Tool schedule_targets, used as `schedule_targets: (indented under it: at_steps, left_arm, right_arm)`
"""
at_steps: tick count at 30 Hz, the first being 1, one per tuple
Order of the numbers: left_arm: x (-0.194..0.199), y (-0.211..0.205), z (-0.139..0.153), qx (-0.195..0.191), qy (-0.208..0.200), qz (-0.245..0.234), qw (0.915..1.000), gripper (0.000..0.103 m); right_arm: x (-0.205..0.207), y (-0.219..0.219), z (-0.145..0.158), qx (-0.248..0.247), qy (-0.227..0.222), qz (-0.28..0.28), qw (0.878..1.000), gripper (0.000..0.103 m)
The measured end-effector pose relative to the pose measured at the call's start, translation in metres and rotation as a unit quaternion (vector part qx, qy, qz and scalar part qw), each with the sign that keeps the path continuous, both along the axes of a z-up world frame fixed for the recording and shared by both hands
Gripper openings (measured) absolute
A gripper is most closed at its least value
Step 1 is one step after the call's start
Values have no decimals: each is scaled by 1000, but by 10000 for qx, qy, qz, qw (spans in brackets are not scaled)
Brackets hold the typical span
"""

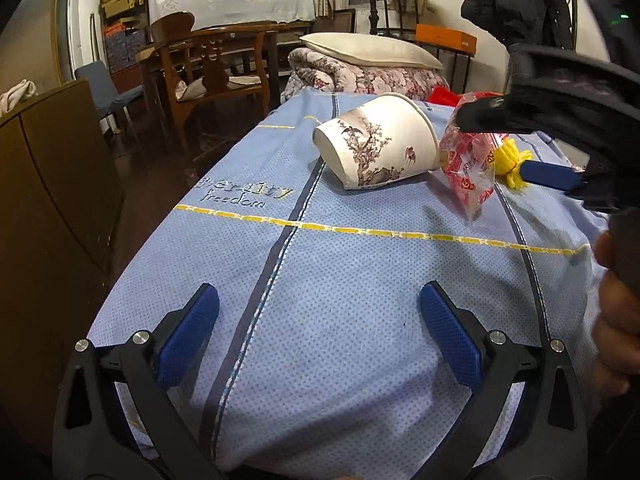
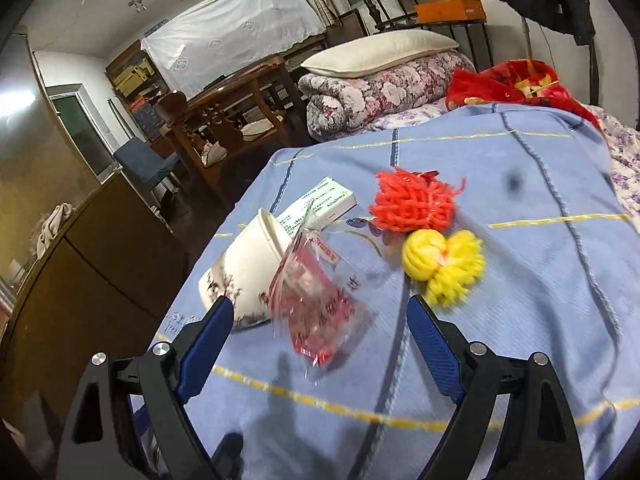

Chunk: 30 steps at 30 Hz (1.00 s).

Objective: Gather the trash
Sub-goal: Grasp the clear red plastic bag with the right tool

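Both grippers hanging over the bed, jaws spread wide, nothing in either

Left gripper (image 1: 320, 320) sits low over the blue blanket (image 1: 360, 264), empty. From it, the tipped-over paper cup (image 1: 376, 148) with the plum-branch print is at about 12 o'clock, and the crinkly red-and-clear plastic bag (image 1: 470, 168) touches its rim at 1 o'clock. Right gripper (image 2: 320, 332) is right above that bag (image 2: 312, 300), pads not on it. Cup (image 2: 248, 272) at 11 o'clock, yellow yarn pompom (image 2: 444, 266) at 1, orange one (image 2: 414, 204) beyond it, and a white medicine box (image 2: 320, 206) behind the cup at 12.
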<state>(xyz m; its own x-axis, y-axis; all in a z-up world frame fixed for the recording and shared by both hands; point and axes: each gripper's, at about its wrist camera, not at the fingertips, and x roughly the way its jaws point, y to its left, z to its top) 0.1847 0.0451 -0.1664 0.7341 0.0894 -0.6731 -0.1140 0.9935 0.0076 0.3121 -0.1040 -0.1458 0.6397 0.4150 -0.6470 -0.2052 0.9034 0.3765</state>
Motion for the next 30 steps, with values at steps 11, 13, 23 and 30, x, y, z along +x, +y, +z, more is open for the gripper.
schedule_targets:
  at_steps: [11, 13, 23, 30]
  left_arm:
    - [4, -4, 0, 21, -1, 137, 9999, 96]
    - [5, -4, 0, 26, -4, 155, 9999, 96]
    - [15, -1, 2, -44, 237, 61, 9997, 96]
    - [68, -9, 31, -153, 253, -207, 9993, 96]
  right_arm:
    - [-97, -50, 5, -319, -892, -181, 9953, 17]
    - [-118, -60, 1, -512, -1068, -275, 9926, 18]
    - [-125, -92, -30, -455, -930, -479, 9935, 23]
    - [-119, -99, -36, -87, -775, -558, 9954, 30]
